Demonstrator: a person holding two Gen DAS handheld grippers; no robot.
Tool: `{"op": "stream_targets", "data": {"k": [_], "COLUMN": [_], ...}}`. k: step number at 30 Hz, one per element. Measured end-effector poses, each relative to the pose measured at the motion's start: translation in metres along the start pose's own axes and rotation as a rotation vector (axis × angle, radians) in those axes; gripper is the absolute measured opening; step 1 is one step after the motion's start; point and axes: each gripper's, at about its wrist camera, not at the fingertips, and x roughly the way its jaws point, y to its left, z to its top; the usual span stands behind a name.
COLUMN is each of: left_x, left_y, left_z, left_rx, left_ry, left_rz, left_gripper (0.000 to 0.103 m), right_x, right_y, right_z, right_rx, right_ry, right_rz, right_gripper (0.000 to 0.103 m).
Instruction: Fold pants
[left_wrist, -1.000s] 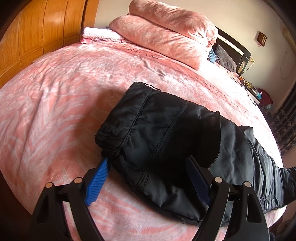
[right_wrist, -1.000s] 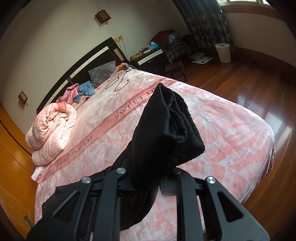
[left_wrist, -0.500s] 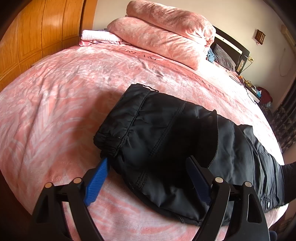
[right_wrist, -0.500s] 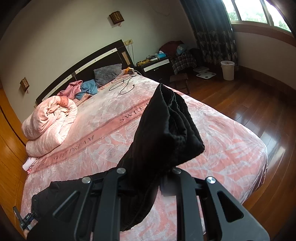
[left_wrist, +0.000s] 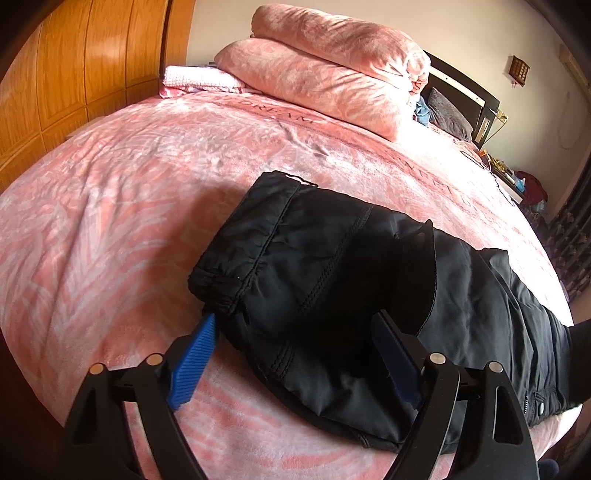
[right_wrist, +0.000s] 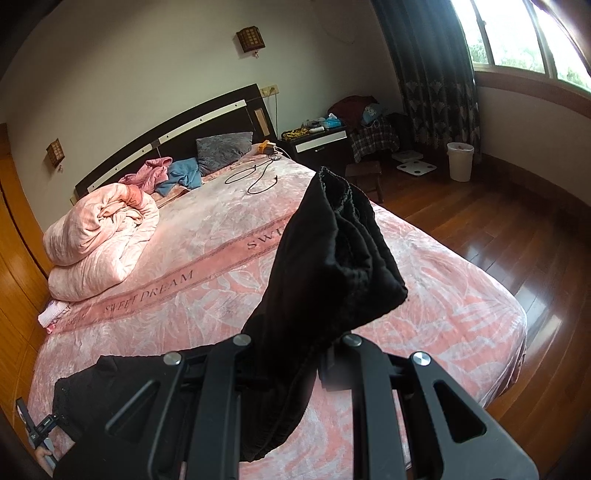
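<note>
Black pants (left_wrist: 351, 266) lie along the near edge of a pink bed (left_wrist: 147, 177), waistband end toward the left. My left gripper (left_wrist: 295, 332) is open, its blue fingers (left_wrist: 192, 354) straddling the waist end just above the bedcover. My right gripper (right_wrist: 291, 369) is shut on the pants' leg end (right_wrist: 332, 266) and holds the bunched cuffs up in the air above the bed. The waist part shows at the lower left of the right wrist view (right_wrist: 110, 387).
A rolled pink quilt (right_wrist: 99, 243) and pillows (right_wrist: 221, 151) lie at the headboard, with a cable (right_wrist: 258, 177) on the cover. A wooden wardrobe (left_wrist: 74, 66) stands to the left. A nightstand (right_wrist: 317, 140), bin (right_wrist: 460, 160) and wood floor (right_wrist: 517, 240) lie to the right.
My right gripper has lifted and swung with the leg end, so more of the room and window shows. My left gripper has hardly moved and stays open over the waist.
</note>
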Motion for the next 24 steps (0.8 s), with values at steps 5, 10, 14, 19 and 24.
{"op": "stream_targets", "data": {"k": [5,10,14,19,24], "left_x": [0.001,0.002,0.001,0.002,0.002], "left_y": [-0.003,-0.005,-0.005,-0.005,-0.005], "left_z": [0.0,0.0,0.0,0.0,0.0], "left_rx": [0.01,0.02,0.024,0.024,0.025], "left_ry": [-0.001,-0.003,-0.006,-0.006,-0.007], "left_rz": [0.014,0.025,0.028,0.028,0.027], "left_gripper": [0.086,0.086,0.087,0.087,0.087], "right_x": [-0.004,-0.007,-0.008,-0.009,-0.011], "right_y": [0.016,0.033,0.045,0.055,0.065], "right_z": [0.003,0.005,0.006,0.008,0.008], "right_rx": [-0.054,-0.116,-0.156,-0.189,-0.218], "right_ry": [-0.019,-0.044,-0.056,-0.065,-0.078], "right_rz": [-0.002,-0.008,-0.01,-0.012,-0.016], "right_gripper": [0.015,0.015,0.015,0.015,0.015]}}
